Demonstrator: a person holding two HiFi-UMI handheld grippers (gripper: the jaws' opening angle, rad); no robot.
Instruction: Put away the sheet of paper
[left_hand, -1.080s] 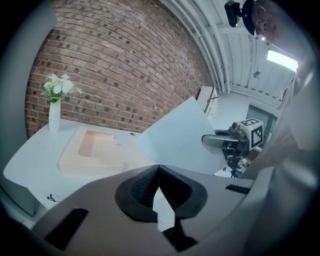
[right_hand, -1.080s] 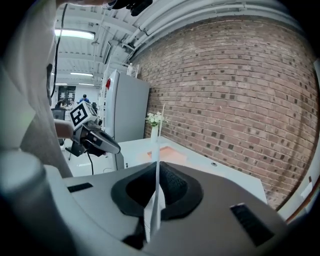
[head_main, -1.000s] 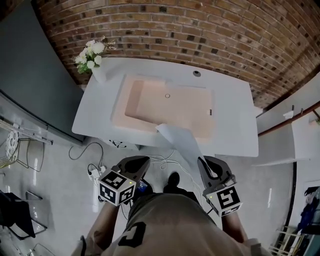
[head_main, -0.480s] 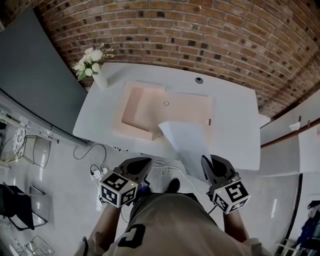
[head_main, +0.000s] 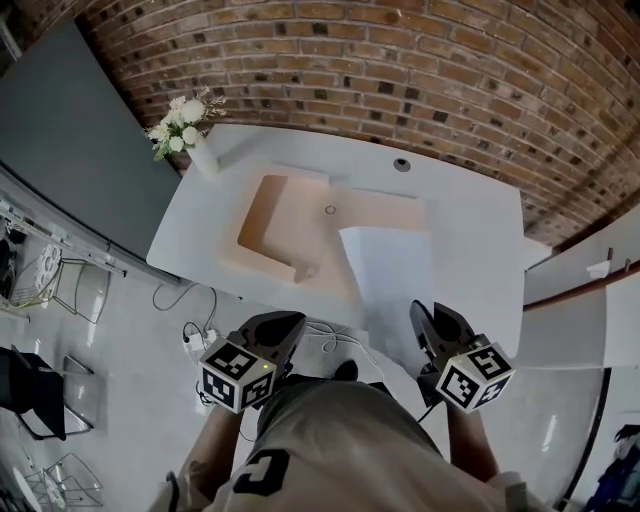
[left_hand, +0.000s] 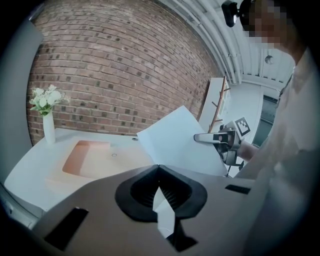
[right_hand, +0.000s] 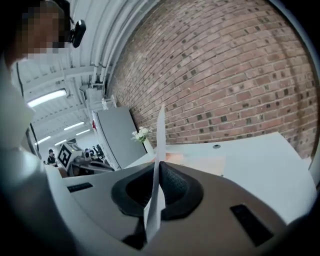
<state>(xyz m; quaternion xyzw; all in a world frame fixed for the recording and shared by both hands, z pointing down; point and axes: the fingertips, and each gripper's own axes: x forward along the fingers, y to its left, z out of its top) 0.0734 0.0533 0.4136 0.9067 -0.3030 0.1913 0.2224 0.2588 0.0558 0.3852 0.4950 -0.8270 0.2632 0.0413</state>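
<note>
Sheet of paper (head_main: 390, 275) has shifted right, now covering the peach tray's (head_main: 275, 225) right front part, clamped in the right hand-held gripper (head_main: 422, 314); left hand-held gripper (head_main: 288, 324) jaws together.

Plain white sheet (head_main: 385, 275), blank on the side that shows, pretty flat, no real creases. Pinched at the near edge by the right gripper (right_hand: 156, 170), clamped flat between both jaws. Up in the air, not lying on anything. From the head view: sloping away toward the brick wall, far edge out over the table (head_main: 480, 230) and overlapping the right part of the pink tray (head_main: 270, 215). Edge-on in the right gripper view, just a thin white line standing almost upright. Broad tilted panel in the left gripper view, one corner pointing up.
</note>
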